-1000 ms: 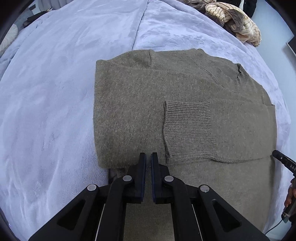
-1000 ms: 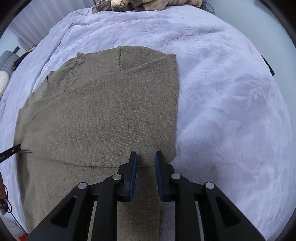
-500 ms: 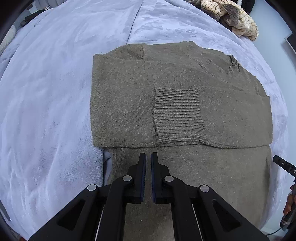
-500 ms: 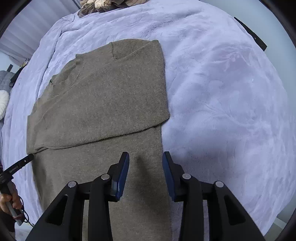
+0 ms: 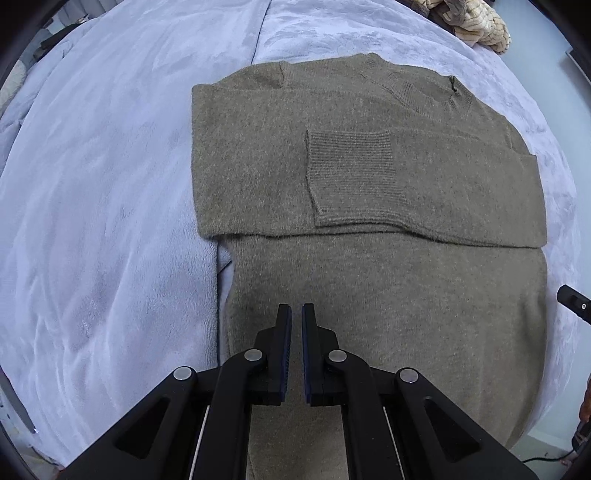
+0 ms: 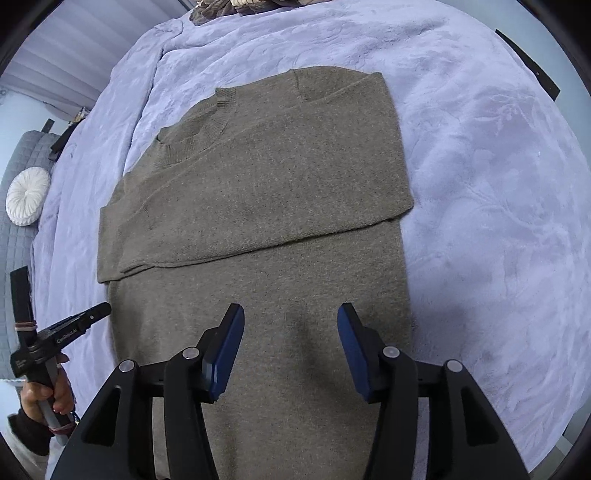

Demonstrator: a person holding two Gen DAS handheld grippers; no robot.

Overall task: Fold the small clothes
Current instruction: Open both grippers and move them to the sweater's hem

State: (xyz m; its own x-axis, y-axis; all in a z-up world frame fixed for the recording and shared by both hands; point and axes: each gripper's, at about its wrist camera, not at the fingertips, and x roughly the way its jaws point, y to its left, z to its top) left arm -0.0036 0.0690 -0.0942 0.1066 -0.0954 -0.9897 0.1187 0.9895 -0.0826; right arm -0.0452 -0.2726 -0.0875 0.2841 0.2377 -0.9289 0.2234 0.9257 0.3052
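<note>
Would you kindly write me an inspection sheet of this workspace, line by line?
Surface: lilac plush blanket covering a bed, lightly creased.
Job's things: olive knit sweater lying flat, both sleeves folded across the chest, ribbed cuff on top, lower body not yet folded.
Clutter: heap of beige knitwear at the far edge.
Grippers: left tool shut and empty above the sweater; right tool with jaws opening, nothing between them.
Cables: thin dark cable near the floor at lower right.
Surroundings: white round cushion on a grey quilted seat; a hand holds the left tool's handle.
</note>
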